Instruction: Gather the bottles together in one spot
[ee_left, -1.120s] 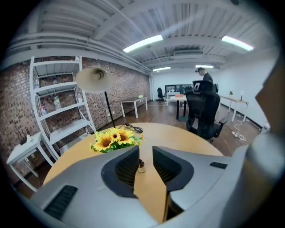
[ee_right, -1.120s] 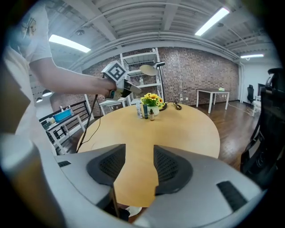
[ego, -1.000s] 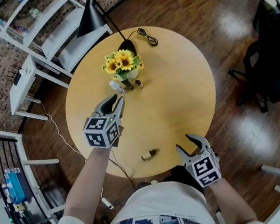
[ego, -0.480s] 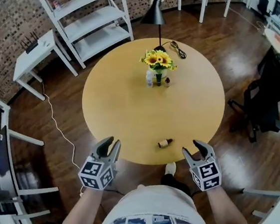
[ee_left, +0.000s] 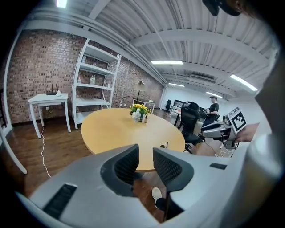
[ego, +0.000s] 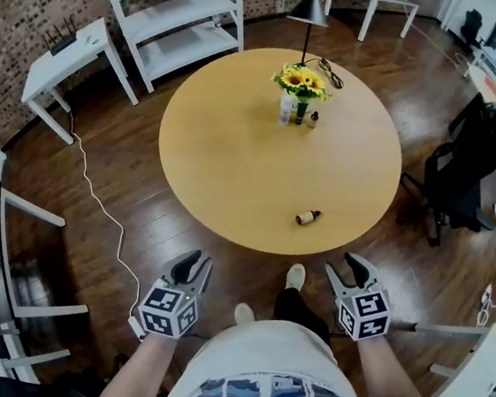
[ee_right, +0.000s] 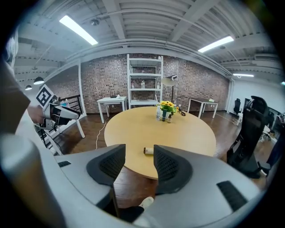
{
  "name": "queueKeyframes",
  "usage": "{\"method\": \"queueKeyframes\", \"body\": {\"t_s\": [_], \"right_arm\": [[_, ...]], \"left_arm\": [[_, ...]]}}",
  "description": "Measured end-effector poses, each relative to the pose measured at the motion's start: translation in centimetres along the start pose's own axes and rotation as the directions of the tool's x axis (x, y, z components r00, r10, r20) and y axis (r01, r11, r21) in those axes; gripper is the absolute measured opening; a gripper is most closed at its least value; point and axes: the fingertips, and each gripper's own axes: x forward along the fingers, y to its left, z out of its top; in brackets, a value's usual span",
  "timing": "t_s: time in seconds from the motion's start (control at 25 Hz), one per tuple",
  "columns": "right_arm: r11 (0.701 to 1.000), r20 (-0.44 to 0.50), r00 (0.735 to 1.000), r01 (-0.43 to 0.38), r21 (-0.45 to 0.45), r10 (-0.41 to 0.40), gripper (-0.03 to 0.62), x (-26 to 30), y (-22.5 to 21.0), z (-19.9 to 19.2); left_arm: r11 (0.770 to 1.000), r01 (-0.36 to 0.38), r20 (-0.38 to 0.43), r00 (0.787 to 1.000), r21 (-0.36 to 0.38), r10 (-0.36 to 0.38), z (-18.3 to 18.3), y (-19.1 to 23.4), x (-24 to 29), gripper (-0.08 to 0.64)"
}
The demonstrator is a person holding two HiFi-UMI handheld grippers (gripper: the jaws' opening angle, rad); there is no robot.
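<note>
Jaws apart, nothing held, on left gripper [ego: 190, 265] and right gripper [ego: 354, 270], both short of table [ego: 236, 147]; stray bottle [ego: 307, 217] lies sideways near front edge; other bottles [ego: 286, 108] stand by sunflowers [ego: 302, 81], likely gathering spot.

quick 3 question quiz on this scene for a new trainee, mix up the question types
1. True or false: the small bottle near the table's near edge lies on its side.
2. What do the right tongs hold? A) a bottle B) nothing C) the flowers
3. Fill in: the clear bottle and the brown bottle stand upright beside the ____.

Key: 1 true; 2 B; 3 sunflowers
</note>
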Motion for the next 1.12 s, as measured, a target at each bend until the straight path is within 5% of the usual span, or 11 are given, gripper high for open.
{"method": "queueKeyframes", "body": {"t_s": [0.2, 0.4, 0.52, 0.68, 0.84, 0.96, 1.04, 1.12], "right_arm": [[0.999, -0.049, 0.999, 0.003, 0.048, -0.001, 0.224, 1.1, 1.3, -2.0], [0.974, -0.133, 0.990, -0.014, 0.226, 0.045, 0.224, 6.6, 1.4, -4.9], [0.922, -0.183, 0.980, 0.002, 0.388, 0.075, 0.224, 11.3, 0.6, -6.5], [0.812, -0.234, 0.969, 0.073, 0.579, 0.079, 0.227, 17.7, -1.5, -8.1], [0.735, -0.252, 0.967, 0.144, 0.663, 0.038, 0.239, 22.1, -4.2, -8.4], [0.772, -0.308, 0.950, 0.154, 0.617, 0.056, 0.247, 24.1, -4.9, -8.4], [0.836, -0.341, 0.937, 0.122, 0.534, 0.081, 0.162, 24.5, -5.0, -8.5], [0.897, -0.349, 0.931, 0.058, 0.437, 0.110, 0.149, 24.2, -5.1, -8.8]], "left_arm": [[0.999, 0.050, 0.039, 0.998, -0.006, -0.050, -0.1, -0.5, -0.7, 0.104], [0.999, 0.049, 0.030, 0.998, 0.016, -0.049, -0.5, -0.3, -1.1, 0.104], [0.999, 0.040, 0.023, 0.999, 0.025, -0.040, -0.6, -0.1, -1.4, 0.104], [1.000, 0.004, 0.006, 1.000, 0.021, -0.004, -0.7, 0.3, -1.6, 0.104], [1.000, -0.031, -0.030, 0.999, 0.004, 0.031, -1.0, 0.3, -0.7, 0.104], [0.999, -0.050, -0.061, 0.997, -0.002, 0.049, -0.9, 0.2, 1.1, 0.104], [0.999, -0.053, -0.074, 0.996, 0.000, 0.053, -0.2, -0.1, 2.9, 0.104], [0.999, -0.044, -0.086, 0.995, 0.007, 0.044, 0.8, -0.8, 5.1, 0.104]]}}
